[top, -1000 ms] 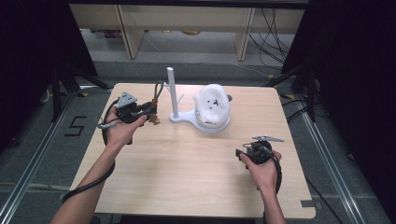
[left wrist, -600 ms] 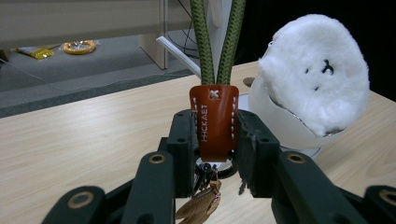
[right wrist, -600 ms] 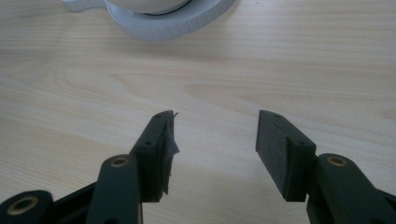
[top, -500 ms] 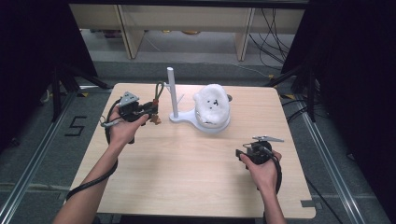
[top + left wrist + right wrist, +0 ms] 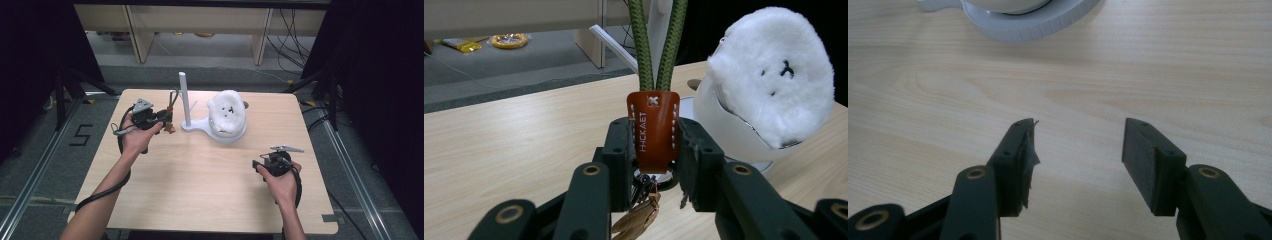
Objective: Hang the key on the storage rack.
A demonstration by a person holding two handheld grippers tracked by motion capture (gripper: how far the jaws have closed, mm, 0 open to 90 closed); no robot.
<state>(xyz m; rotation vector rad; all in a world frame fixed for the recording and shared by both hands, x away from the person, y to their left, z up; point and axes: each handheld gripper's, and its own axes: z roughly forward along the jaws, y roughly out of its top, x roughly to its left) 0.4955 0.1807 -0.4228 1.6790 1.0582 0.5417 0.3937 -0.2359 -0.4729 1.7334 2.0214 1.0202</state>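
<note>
Seen beside the white stand [image 5: 186,102] with its fluffy white cap [image 5: 226,112]: left gripper [image 5: 167,116] pinching a brown leather key fob [image 5: 652,131] below its green cord loop [image 5: 657,42]; right gripper [image 5: 1078,150] spread, empty, well apart. Likely light, floppy; best held by the stiff leather tab.

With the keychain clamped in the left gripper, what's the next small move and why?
Probably carry the green loop over the white post to hang it: the left gripper is shut on the leather tab, loop upward, with the stand beside it.
</note>
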